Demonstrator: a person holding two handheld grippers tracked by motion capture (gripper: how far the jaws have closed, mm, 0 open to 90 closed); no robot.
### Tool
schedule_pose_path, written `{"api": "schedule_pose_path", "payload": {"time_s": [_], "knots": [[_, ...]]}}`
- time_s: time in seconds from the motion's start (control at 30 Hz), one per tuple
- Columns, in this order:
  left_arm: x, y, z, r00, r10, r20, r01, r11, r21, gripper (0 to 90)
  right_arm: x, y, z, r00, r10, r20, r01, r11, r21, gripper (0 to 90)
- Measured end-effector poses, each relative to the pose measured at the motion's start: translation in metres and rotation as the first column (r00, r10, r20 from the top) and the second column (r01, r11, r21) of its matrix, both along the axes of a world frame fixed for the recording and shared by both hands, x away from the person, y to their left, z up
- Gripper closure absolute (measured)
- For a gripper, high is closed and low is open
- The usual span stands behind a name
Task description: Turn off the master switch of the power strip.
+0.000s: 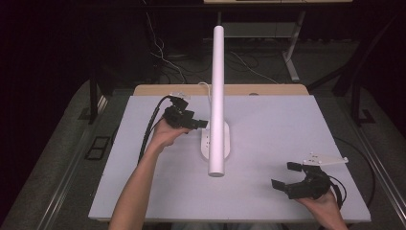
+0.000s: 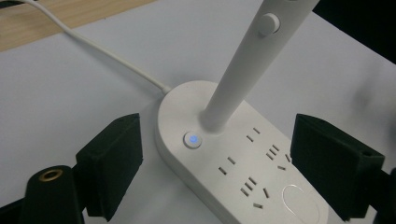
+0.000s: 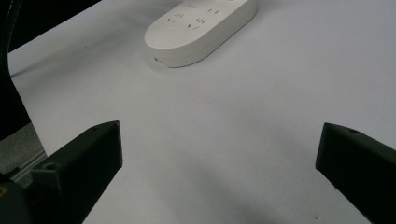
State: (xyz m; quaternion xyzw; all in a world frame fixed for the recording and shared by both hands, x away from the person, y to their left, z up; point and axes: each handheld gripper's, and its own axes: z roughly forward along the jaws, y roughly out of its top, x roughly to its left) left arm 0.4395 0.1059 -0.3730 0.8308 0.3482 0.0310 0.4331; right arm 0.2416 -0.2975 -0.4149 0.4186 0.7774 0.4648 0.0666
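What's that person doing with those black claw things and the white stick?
A person holds a gripper in each hand at a table. The left gripper is right by a white power strip with a lamp pole standing up from it. Its jaws are open, one on each side of the strip, near the lit blue button. The right gripper is open too, off near the table's front corner, holding nothing.

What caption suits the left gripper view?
Open left gripper straddling a white lamp base with sockets and a lit button.
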Motion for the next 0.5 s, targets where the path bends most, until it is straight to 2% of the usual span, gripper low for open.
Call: {"api": "schedule_pose_path", "payload": {"time_s": [0.2, 0.27, 0.37, 0.5], "knots": [[0.005, -0.003, -0.007, 0.9999, -0.001, -0.015, 0.001, 0.9999, -0.012, 19.1, 0.0, 0.0, 0.0, 1.0, 0.001, 0.001, -0.001, 1.0, -0.001, 0.0], [0.006, -0.004, -0.01, 0.9996, 0.01, -0.027, -0.01, 0.9998, -0.017, 21.1, 0.0, -0.001, 0.0, 1.0, 0.0, -0.002, 0.0, 1.0, 0.0, 0.0], [0.008, -0.005, -0.012, 0.9996, 0.017, -0.023, -0.018, 0.9996, -0.023, 23.1, 0.0, -0.001, 0.0, 1.0, 0.0, -0.002, 0.0, 1.0, 0.0, 0.0], [0.01, -0.006, -0.017, 0.9983, 0.036, -0.045, -0.038, 0.9984, -0.043, 24.8, 0.0, 0.0, -0.001, 1.0, 0.002, 0.001, -0.002, 1.0, 0.0, 0.0]]}}
